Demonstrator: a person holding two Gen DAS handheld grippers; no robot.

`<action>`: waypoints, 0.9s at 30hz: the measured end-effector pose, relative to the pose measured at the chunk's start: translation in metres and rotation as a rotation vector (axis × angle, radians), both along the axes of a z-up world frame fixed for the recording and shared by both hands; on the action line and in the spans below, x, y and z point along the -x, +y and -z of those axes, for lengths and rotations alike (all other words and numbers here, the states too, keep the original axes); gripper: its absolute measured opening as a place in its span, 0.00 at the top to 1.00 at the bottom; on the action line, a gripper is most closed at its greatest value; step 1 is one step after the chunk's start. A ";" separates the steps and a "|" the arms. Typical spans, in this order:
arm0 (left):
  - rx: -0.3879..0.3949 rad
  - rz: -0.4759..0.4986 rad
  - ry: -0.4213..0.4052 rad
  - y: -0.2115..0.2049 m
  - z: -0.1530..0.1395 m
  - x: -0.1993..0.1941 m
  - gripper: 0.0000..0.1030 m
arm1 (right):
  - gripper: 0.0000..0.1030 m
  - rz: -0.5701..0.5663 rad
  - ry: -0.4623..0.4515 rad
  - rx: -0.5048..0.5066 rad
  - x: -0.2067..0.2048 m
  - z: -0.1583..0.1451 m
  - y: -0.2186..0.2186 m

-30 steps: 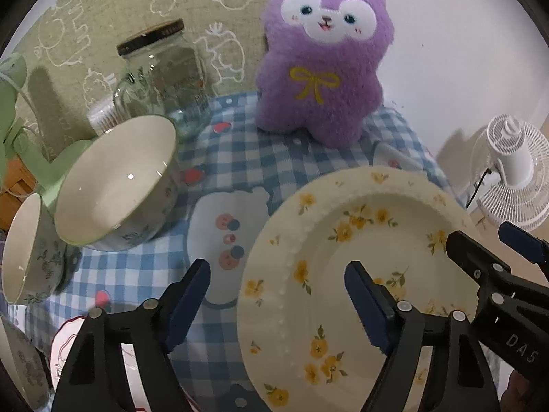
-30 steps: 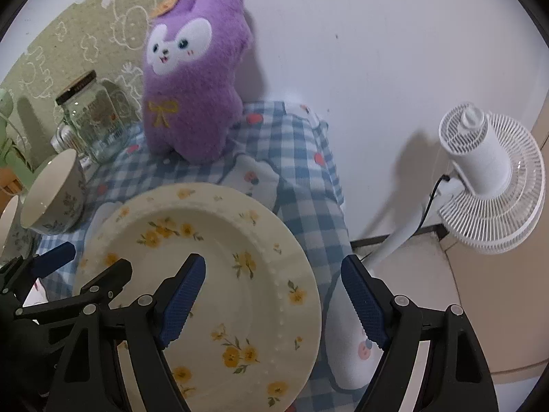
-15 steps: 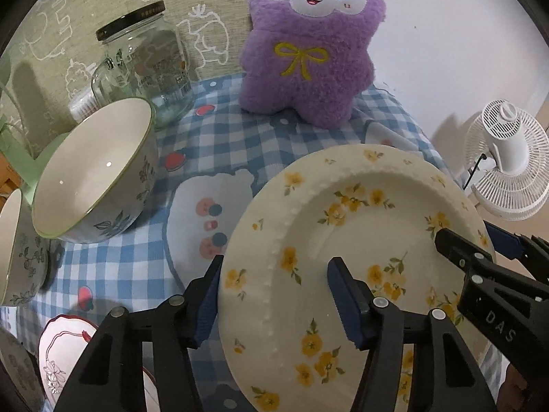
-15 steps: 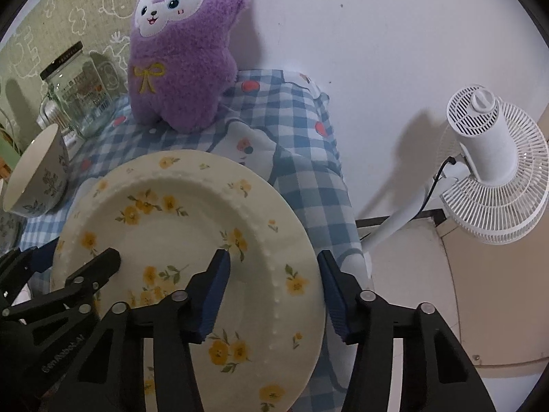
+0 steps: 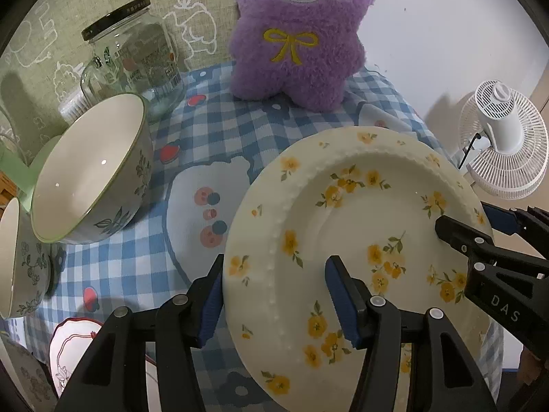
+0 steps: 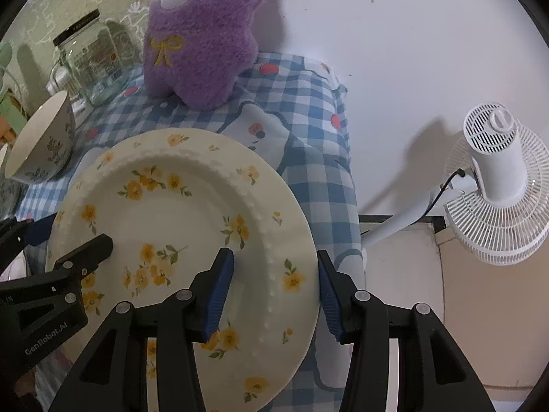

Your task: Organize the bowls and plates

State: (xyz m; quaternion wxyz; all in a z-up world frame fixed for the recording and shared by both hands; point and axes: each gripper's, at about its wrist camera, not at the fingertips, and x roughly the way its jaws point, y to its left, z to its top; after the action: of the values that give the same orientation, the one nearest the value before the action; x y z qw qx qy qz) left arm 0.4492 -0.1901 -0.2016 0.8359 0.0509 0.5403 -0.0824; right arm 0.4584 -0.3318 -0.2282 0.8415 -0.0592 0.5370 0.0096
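Observation:
A cream plate with yellow flowers (image 5: 360,213) (image 6: 171,206) lies on the blue checked tablecloth (image 5: 206,130), and both grippers hold it. My left gripper (image 5: 276,267) is shut on its left rim, one pad outside the edge and one on the inner face. My right gripper (image 6: 274,257) is shut on the right rim in the same way. Each gripper shows in the other's view, the right one (image 5: 463,233) and the left one (image 6: 85,250). A large floral bowl (image 5: 89,171) (image 6: 41,144) stands left of the plate, with a smaller bowl (image 5: 17,261) beside it.
A purple plush toy (image 5: 298,34) and a glass jar (image 5: 133,55) stand at the back of the table. A small red-rimmed plate (image 5: 72,343) lies at the near left. The table's right edge drops off beside a white fan (image 6: 497,178) on the floor.
Both grippers went from wide open around the plate's rims to shut on them. Both views have tipped down a little, so the plate looks larger.

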 end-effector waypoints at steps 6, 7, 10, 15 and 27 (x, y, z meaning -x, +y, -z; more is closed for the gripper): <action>-0.014 -0.002 0.033 0.000 -0.002 0.002 0.44 | 0.49 -0.017 0.021 0.009 -0.001 0.000 0.002; -0.015 -0.002 0.037 0.001 -0.002 0.004 0.44 | 0.49 -0.019 0.022 0.012 -0.001 0.000 0.002; -0.018 0.002 0.030 0.001 -0.004 0.008 0.46 | 0.49 -0.015 0.025 0.017 -0.002 0.000 0.003; -0.028 -0.010 0.045 0.001 -0.007 0.006 0.49 | 0.49 -0.009 0.013 0.031 0.001 -0.002 0.005; -0.009 -0.027 0.060 0.005 -0.010 0.012 0.50 | 0.51 0.007 0.010 0.046 0.016 -0.009 0.008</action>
State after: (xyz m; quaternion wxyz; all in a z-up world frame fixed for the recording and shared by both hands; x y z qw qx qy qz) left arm 0.4372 -0.1848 -0.1920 0.8201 0.0450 0.5662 -0.0701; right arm 0.4424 -0.3235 -0.2187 0.8371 -0.0767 0.5416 -0.0056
